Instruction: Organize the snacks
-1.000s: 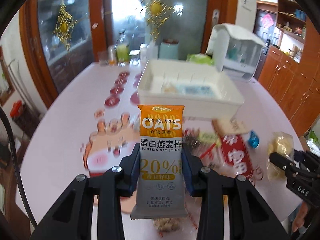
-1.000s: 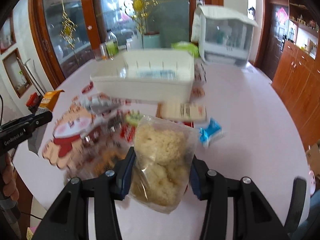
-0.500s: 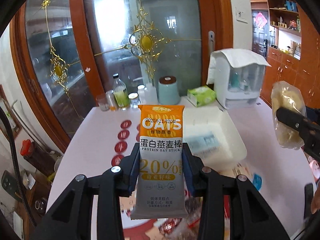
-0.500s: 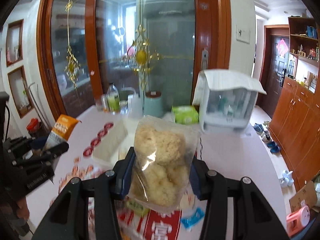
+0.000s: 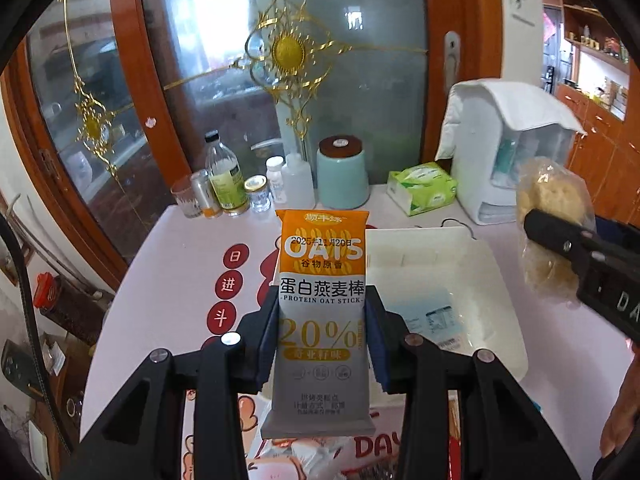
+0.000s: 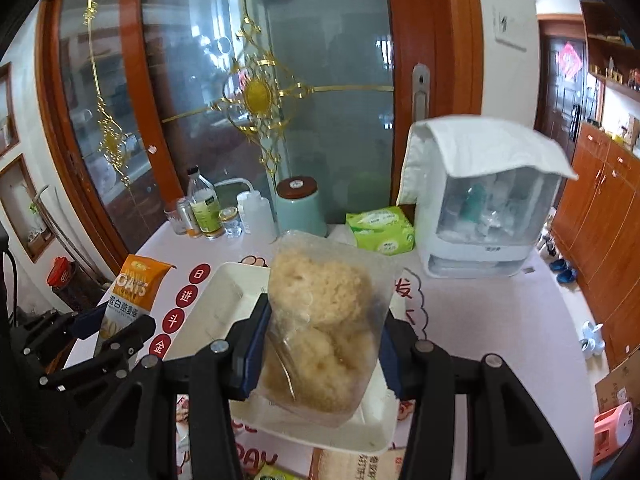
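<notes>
L gripper (image 5: 322, 344) clamped on upright protein oat stick packet (image 5: 322, 320), orange top, grey bottom; blue pads (image 5: 376, 344) press both sides, packet raised over the table's near-left part. R gripper (image 6: 320, 344) clamped on clear bag of puffed rice cakes (image 6: 320, 320), held above white plastic bin (image 6: 224, 300), not touching it. Bin sits mid-table w/ a pale blue packet (image 5: 436, 316) inside. Table (image 5: 180, 264) pink cloth, red cartoon print. Along far edge: bottles and jars (image 5: 224, 184), teal canister (image 5: 342, 172), green tissue pack (image 5: 422, 188), white covered appliance (image 5: 504, 160) toward far-right corner. More snack packs (image 6: 360, 464) at near edge, partly hidden.
</notes>
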{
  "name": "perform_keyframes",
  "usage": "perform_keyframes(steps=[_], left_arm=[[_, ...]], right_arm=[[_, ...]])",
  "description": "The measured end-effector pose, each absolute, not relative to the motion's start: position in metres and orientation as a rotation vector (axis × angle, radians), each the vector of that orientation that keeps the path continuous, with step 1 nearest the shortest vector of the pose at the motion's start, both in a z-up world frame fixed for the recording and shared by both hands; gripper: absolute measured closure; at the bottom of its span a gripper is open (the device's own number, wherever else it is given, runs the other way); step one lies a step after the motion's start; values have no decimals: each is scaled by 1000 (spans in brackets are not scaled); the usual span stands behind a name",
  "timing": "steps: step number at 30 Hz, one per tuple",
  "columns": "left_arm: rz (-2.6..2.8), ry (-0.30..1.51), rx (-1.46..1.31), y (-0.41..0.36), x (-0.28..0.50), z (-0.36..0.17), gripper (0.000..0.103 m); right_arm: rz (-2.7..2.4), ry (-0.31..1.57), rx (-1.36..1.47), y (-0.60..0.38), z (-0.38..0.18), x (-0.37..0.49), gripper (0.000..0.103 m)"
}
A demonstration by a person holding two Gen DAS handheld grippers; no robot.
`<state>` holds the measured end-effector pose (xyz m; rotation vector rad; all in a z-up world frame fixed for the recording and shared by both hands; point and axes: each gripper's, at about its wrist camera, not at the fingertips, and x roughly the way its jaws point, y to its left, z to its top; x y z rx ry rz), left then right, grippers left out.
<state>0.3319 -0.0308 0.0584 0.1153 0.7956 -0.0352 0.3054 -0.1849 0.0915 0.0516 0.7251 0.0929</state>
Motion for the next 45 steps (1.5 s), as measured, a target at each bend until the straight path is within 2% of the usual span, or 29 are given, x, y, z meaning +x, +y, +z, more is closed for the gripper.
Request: perform_keyframes(steps=[2, 3, 4, 5, 6, 12, 23, 37, 45], left_arm=[[-41, 824, 109, -32, 345, 49, 60], [-47, 841, 107, -31, 351, 45, 42], [-41, 859, 106, -31, 357, 39, 16], [-18, 858, 105, -29, 360, 36, 7], [3, 846, 103, -28, 360, 34, 3], [36, 883, 45, -13, 366, 23, 3], [51, 882, 62, -3, 333, 31, 3], [-28, 848, 118, 2, 228, 55, 3], [-94, 857, 119, 20, 160, 42, 3]], right_arm=[[94, 751, 43, -182, 82, 317, 54], [96, 762, 33, -179, 77, 321, 53], [103, 775, 21, -177, 71, 326, 52], [106, 788, 14, -175, 66, 330, 51], [102, 798, 12, -174, 61, 333, 50], [108, 817, 29, -173, 51, 335, 43], [99, 818, -16, -179, 61, 306, 43], [147, 772, -4, -168, 83, 207, 43], [207, 803, -17, -152, 76, 147, 42]])
